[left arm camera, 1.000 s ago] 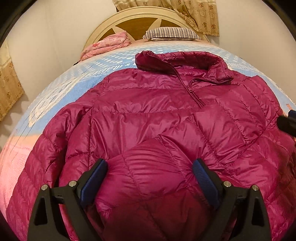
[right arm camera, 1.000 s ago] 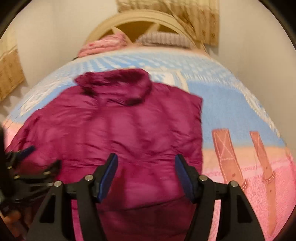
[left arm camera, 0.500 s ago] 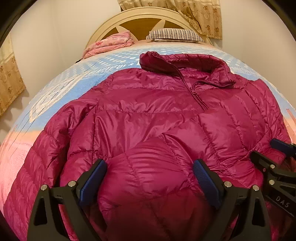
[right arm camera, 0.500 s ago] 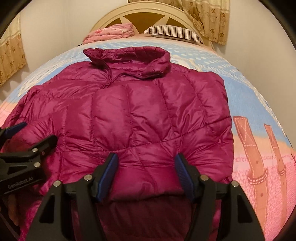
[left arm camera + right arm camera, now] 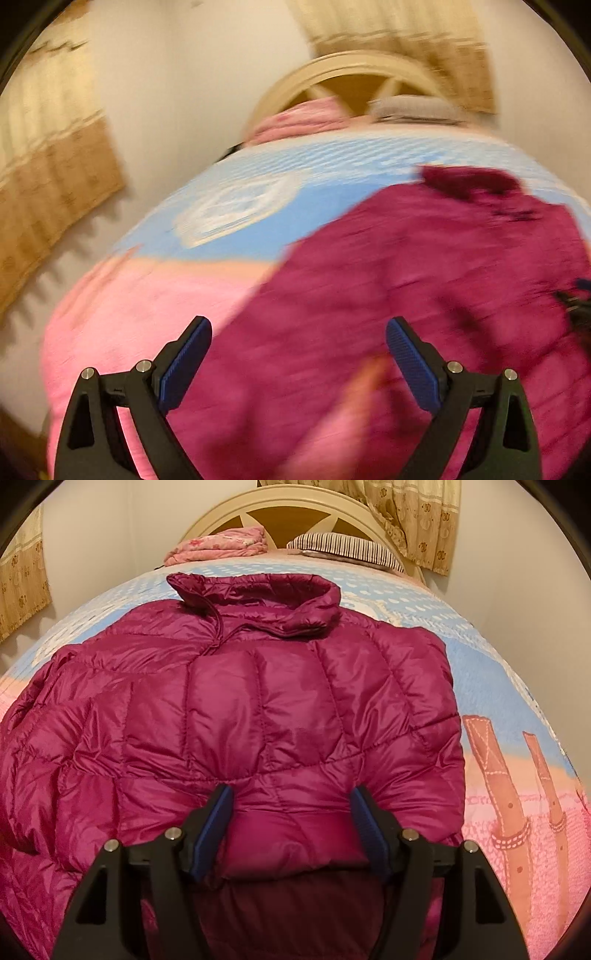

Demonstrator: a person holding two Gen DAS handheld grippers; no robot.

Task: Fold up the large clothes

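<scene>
A magenta quilted puffer jacket (image 5: 258, 716) lies front up on the bed, collar toward the headboard. My right gripper (image 5: 291, 823) is open, its blue pads either side of a fold of the jacket near the hem, pressed into the fabric. In the blurred left wrist view the jacket (image 5: 424, 295) fills the lower right. My left gripper (image 5: 299, 354) is open and empty above the jacket's left edge, one finger over the pink bedspread (image 5: 140, 314). The right gripper's tip (image 5: 578, 306) shows at the right edge there.
The bedspread (image 5: 517, 746) is pink and blue with brown strap prints. A folded pink quilt (image 5: 221, 544) and a striped pillow (image 5: 343, 548) lie by the cream headboard (image 5: 280, 509). Curtains (image 5: 48, 184) hang at left and behind. Walls are close on both sides.
My left gripper has swung quickly to the left, off the jacket's middle toward its left edge; the view is blurred. My right gripper has moved slightly closer to the jacket.
</scene>
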